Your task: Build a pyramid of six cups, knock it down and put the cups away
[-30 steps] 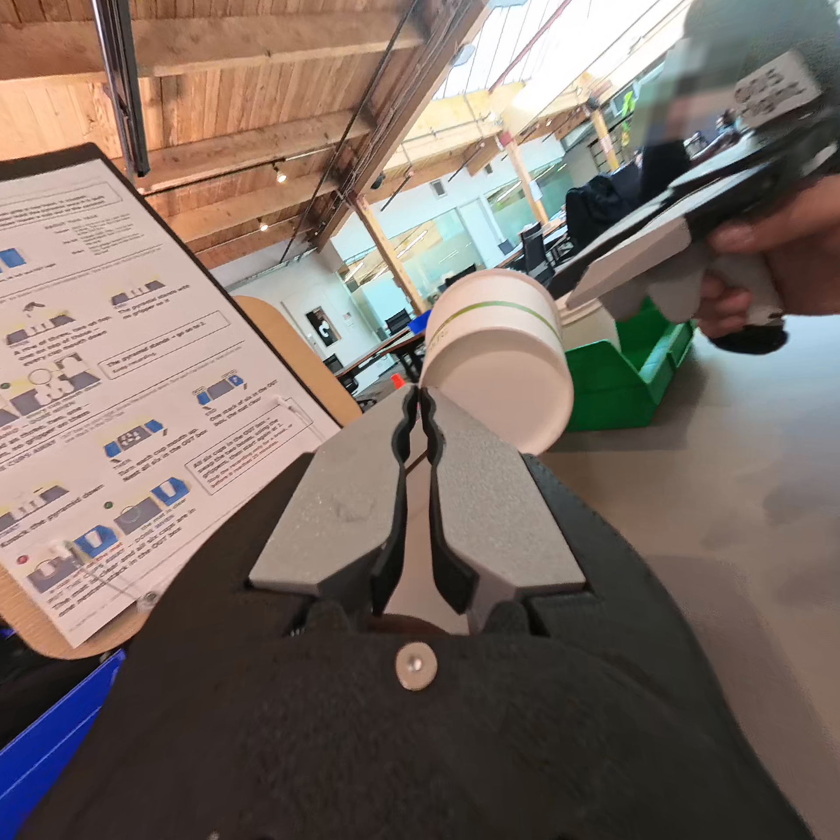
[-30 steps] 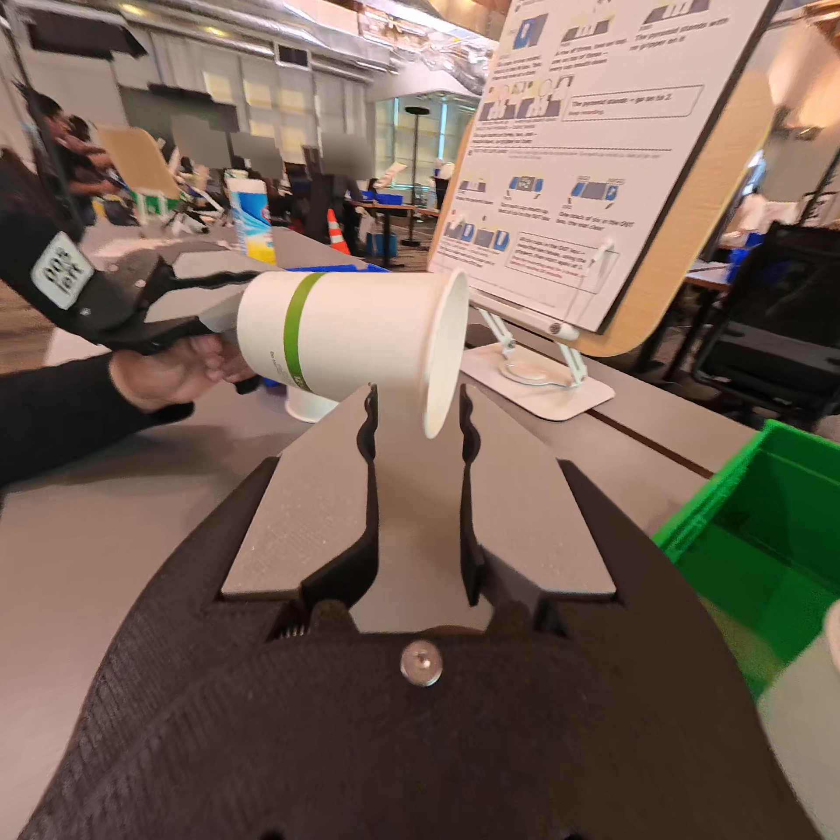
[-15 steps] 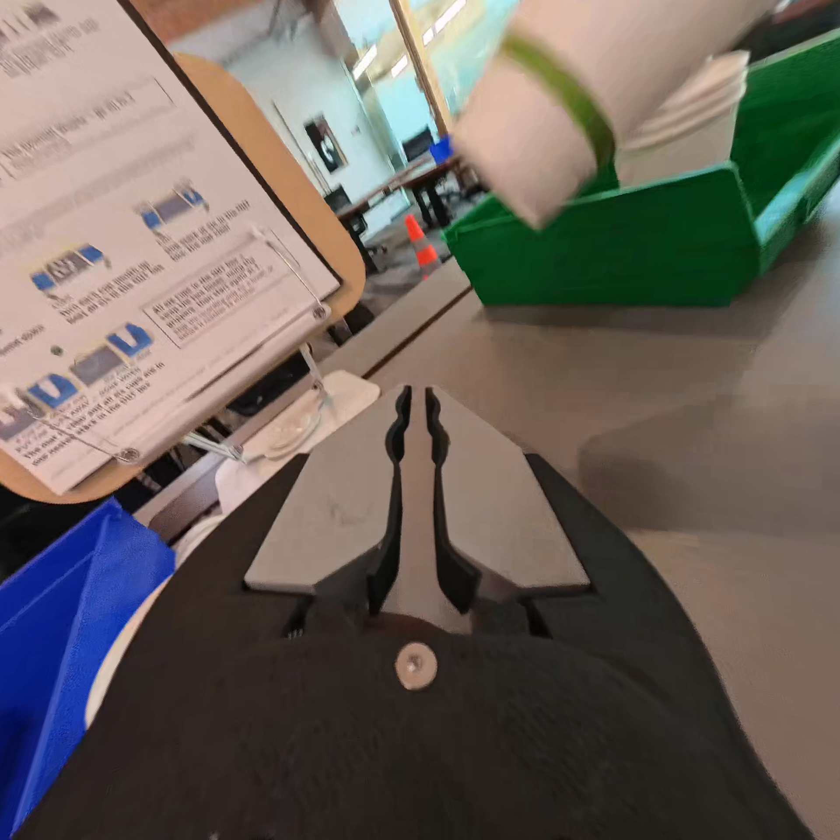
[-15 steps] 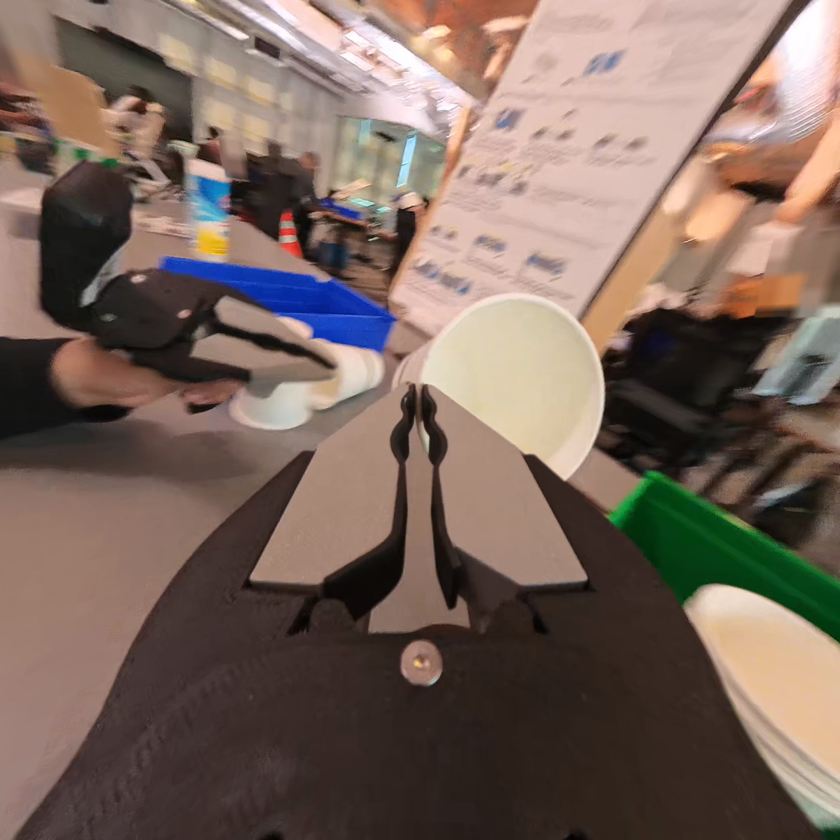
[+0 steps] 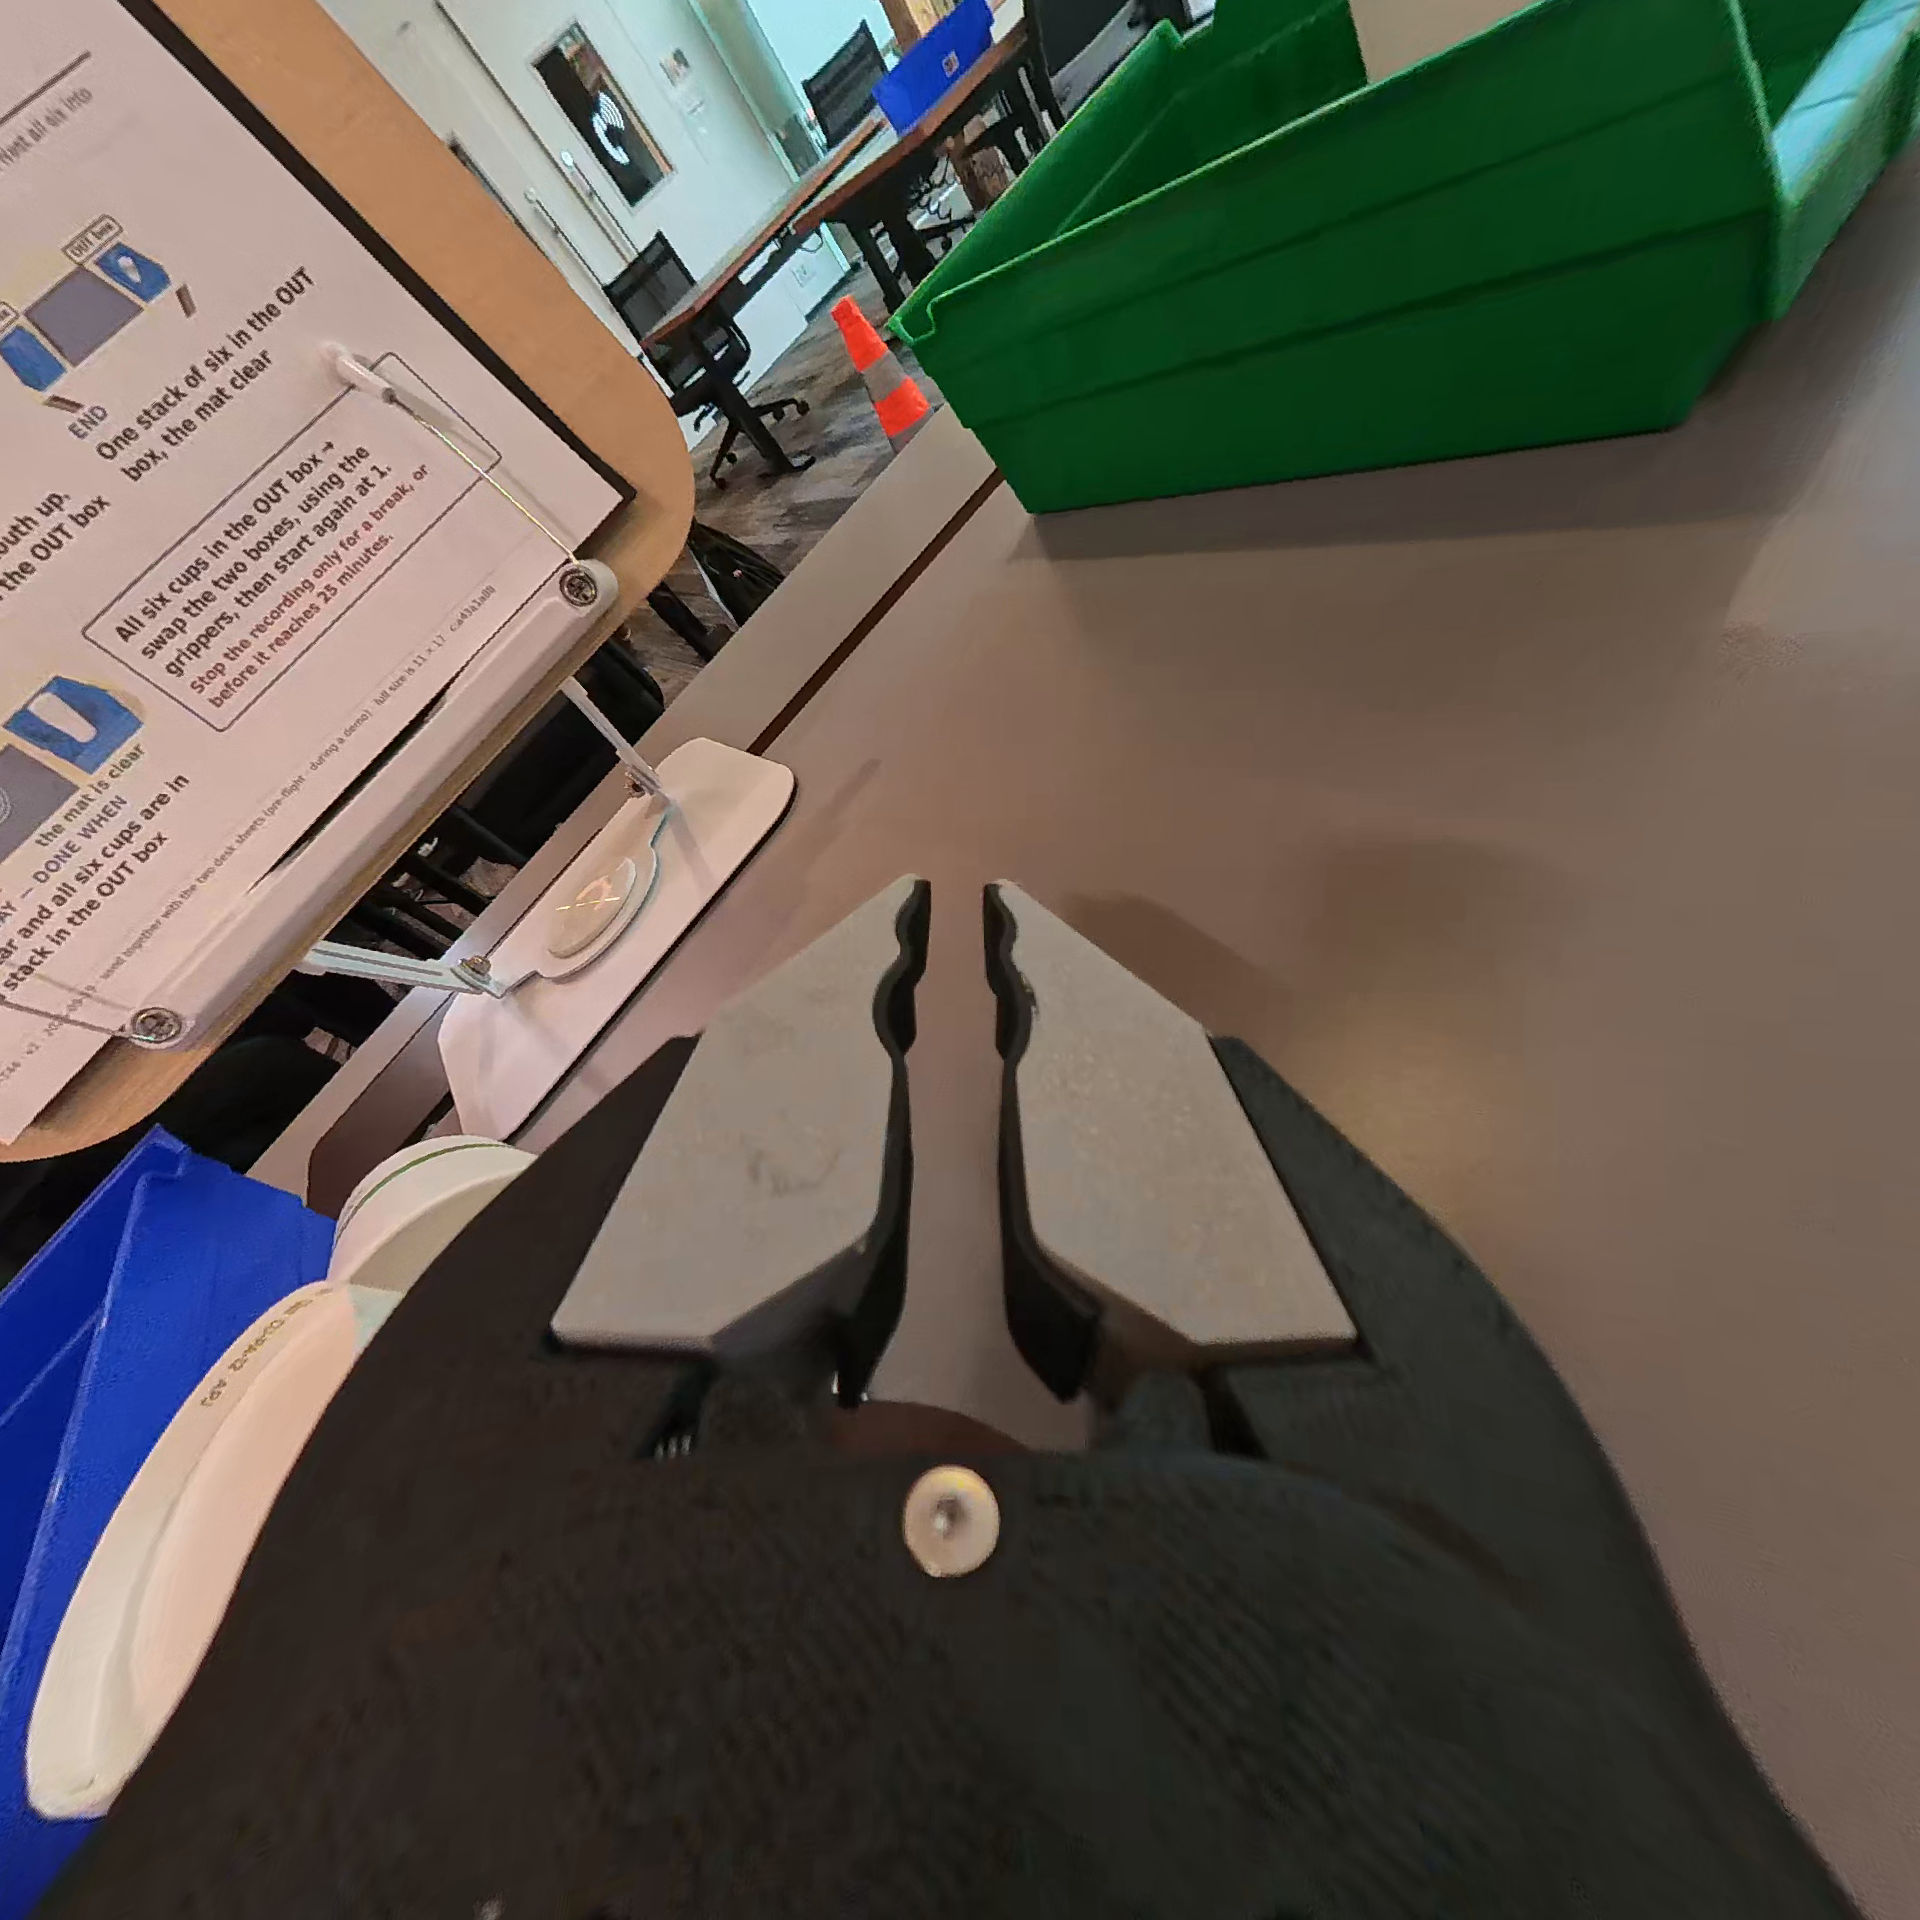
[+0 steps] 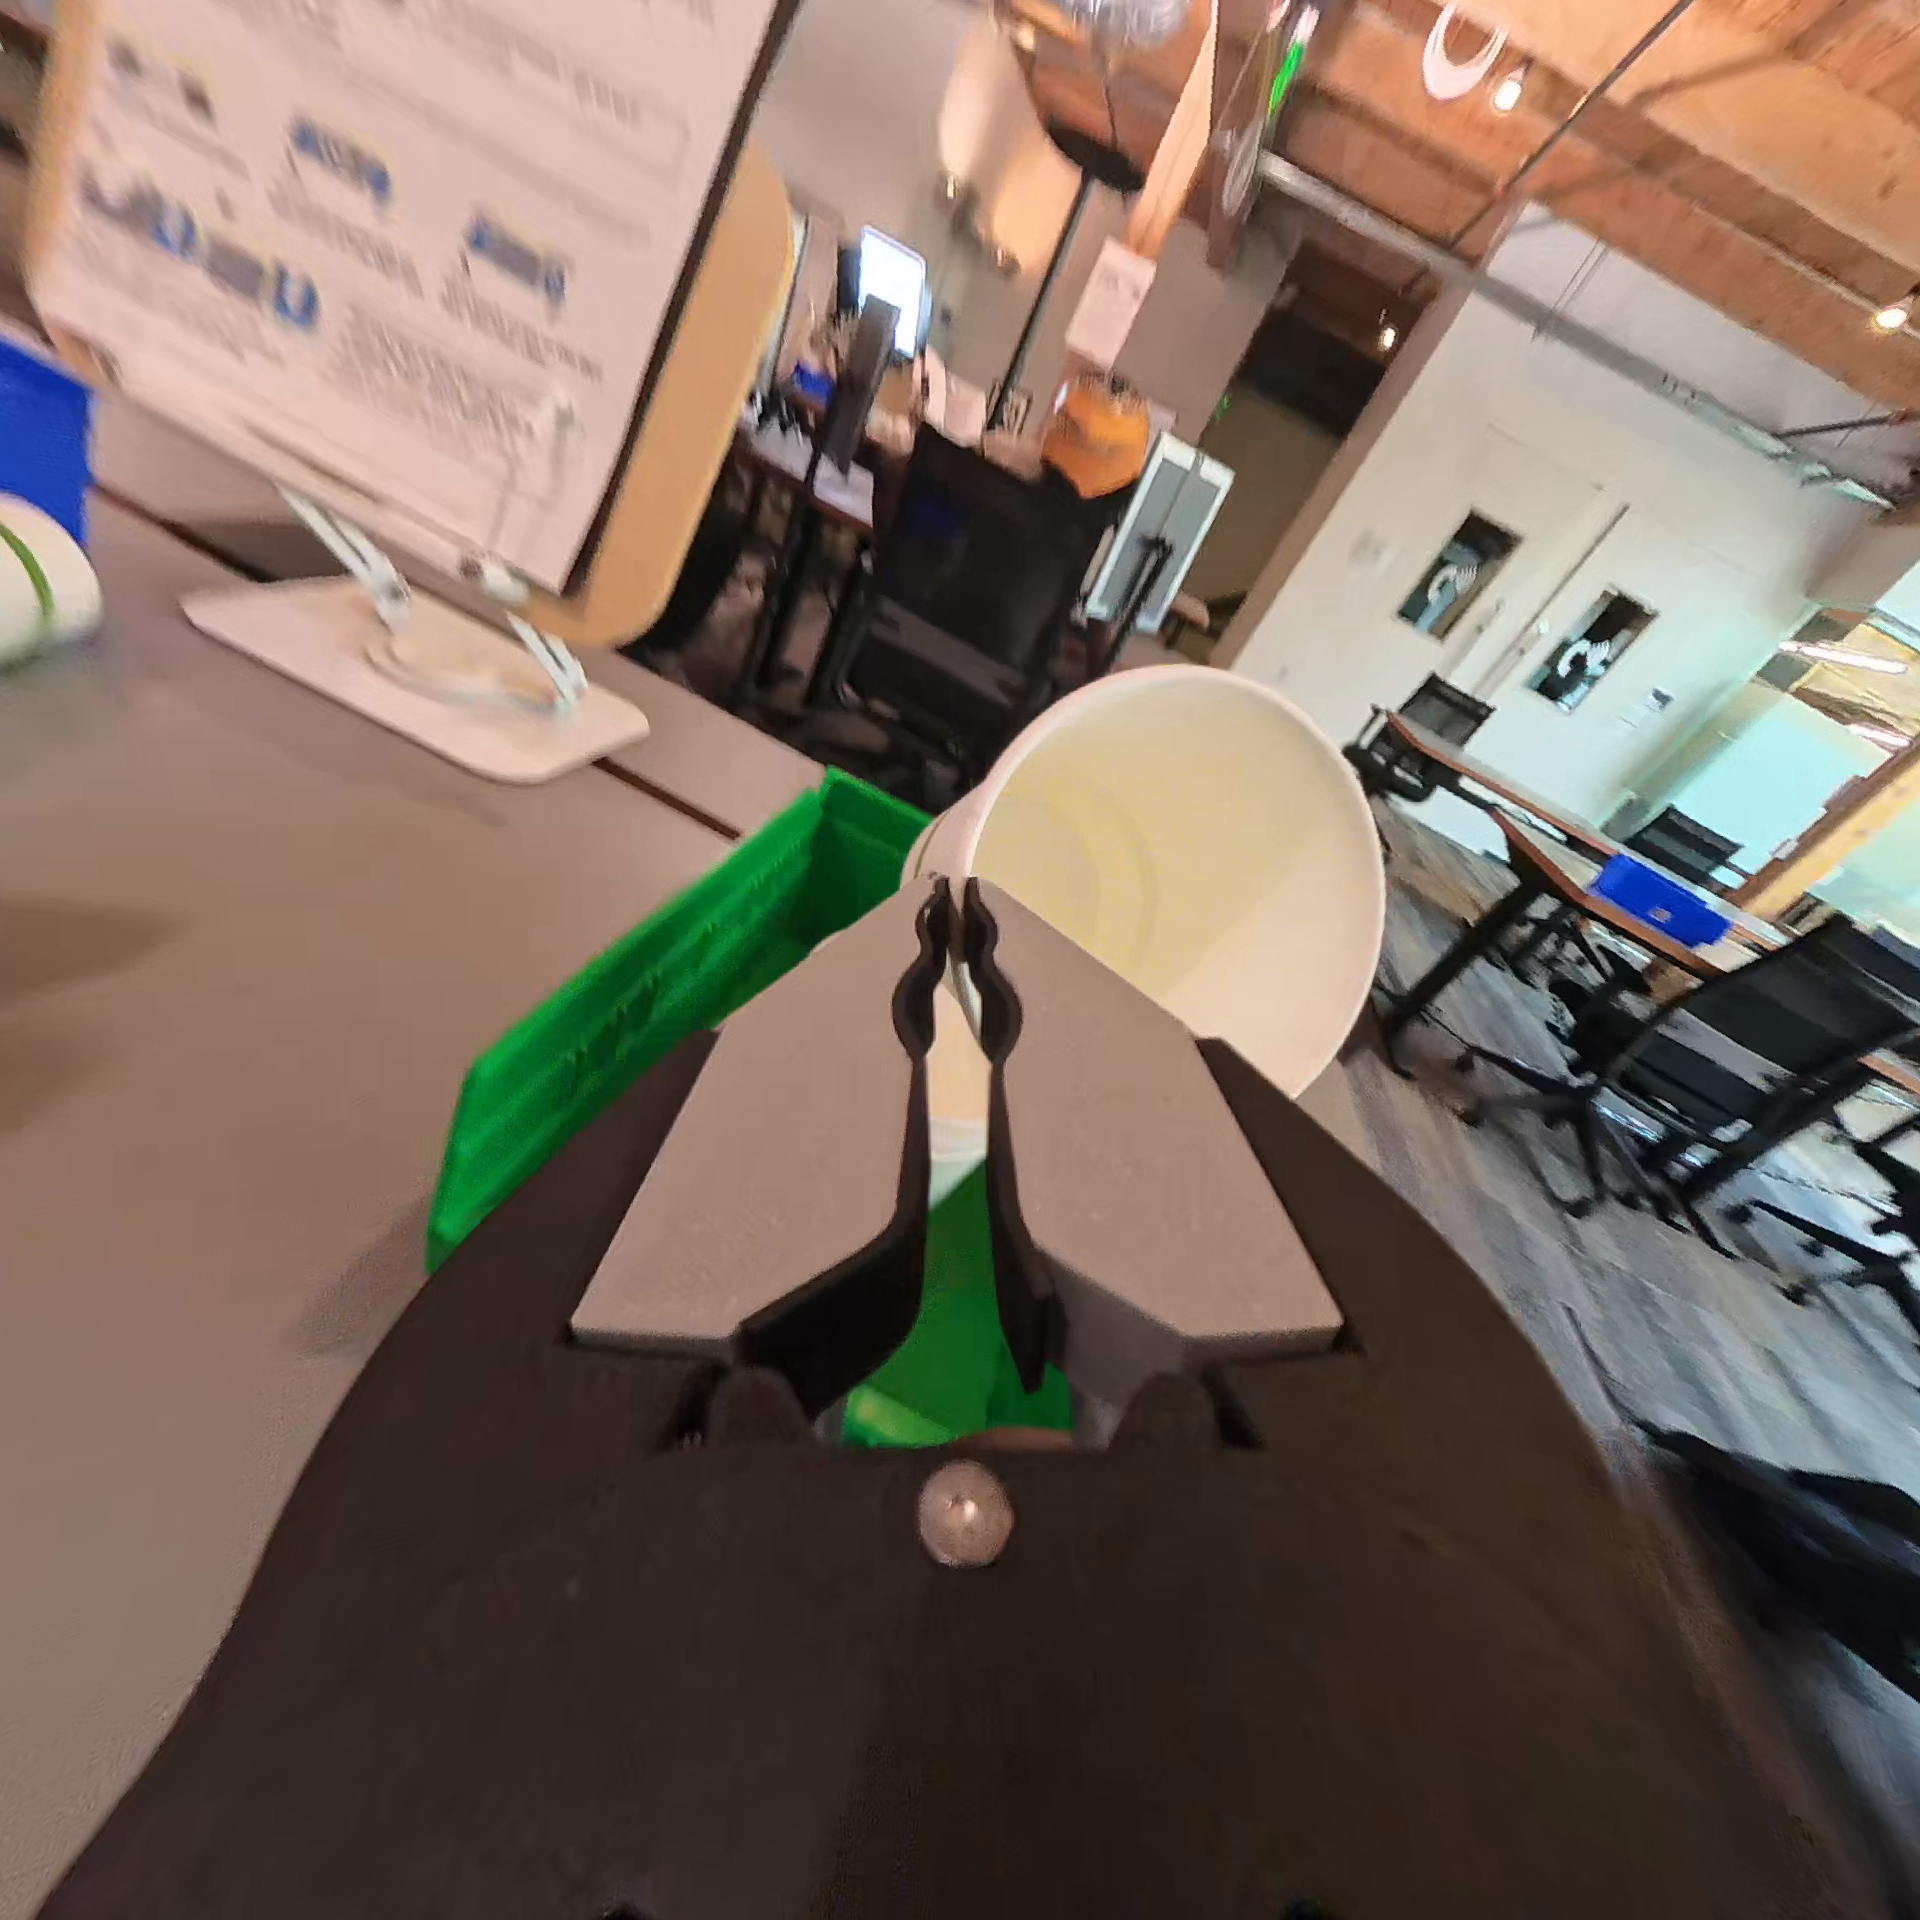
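One cup [image 6: 1174,883] is in our right gripper [image 6: 954,902], whose fingers are pressed together on the cup's rim, pinching the wall at the near side. The cup lies tilted, its long axis running away from the fingers and up to the right, mouth turned towards us, so its base points onward over the green bin [image 6: 665,997]. It hangs in the air above that bin's near end, clear of the tabletop [image 6: 260,904].

We judge this to be the putting-away step, and the move ahead turns on that axis: the cup must be tipped upright, or lined up with whatever already sits below, before we let go. Something pale shows between the fingers under the cup, perhaps another cup in the bin, but we cannot tell.

Our left gripper [image 5: 954,902] is empty, its fingers slightly spread with a narrow gap, held low over bare tabletop, well apart from the green bin near the far right corner. The right gripper is clearly the nearer one.

At the left edge a blue bin [image 5: 125,1351] stands, with two white cups [image 5: 416,1205] showing beside the left gripper; whether they are in that bin or just beside it we cannot tell. An instruction board [image 5: 260,499] on a white stand rises at the far edge.
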`<state>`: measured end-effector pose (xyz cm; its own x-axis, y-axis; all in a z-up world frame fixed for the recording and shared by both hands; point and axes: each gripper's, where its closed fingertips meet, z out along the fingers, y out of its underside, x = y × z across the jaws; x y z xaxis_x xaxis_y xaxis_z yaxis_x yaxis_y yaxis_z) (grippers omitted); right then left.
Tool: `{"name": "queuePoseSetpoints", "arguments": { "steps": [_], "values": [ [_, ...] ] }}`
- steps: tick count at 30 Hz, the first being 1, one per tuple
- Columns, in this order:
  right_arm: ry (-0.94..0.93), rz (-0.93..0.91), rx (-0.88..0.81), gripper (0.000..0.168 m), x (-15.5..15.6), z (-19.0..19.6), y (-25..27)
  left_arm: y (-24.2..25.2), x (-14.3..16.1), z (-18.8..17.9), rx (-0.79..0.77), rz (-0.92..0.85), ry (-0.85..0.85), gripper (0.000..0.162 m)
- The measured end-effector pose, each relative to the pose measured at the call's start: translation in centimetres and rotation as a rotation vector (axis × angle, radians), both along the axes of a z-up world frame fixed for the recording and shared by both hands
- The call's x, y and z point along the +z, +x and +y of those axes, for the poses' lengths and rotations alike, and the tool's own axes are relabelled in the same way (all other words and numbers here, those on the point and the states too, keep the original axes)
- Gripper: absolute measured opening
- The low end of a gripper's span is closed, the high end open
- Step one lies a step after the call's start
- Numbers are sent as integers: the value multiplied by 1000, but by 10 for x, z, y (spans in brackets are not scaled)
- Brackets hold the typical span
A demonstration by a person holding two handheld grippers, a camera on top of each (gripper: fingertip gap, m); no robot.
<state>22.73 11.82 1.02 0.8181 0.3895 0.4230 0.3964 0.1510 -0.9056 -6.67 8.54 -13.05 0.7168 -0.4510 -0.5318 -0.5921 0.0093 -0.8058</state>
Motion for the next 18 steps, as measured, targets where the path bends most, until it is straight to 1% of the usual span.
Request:
{"name": "queuePoseSetpoints", "arguments": {
  "steps": [3,6,12,15,18],
  "values": [
    [-11,-105,-30,0,-9,2,-4,-2,0,1,7,-4,-1,7],
    [-34,-161,-38,0,-17,4,-11,-3,3,1,12,-13,13,7],
    [-77,-214,-46,0,-30,7,-16,-5,7,1,18,-30,25,6],
    [-107,-211,-44,0,-36,9,-17,-5,6,1,17,-21,24,6],
    [-109,-198,-56,0,-36,10,-15,-4,5,1,15,-15,22,6]
  ]
}}
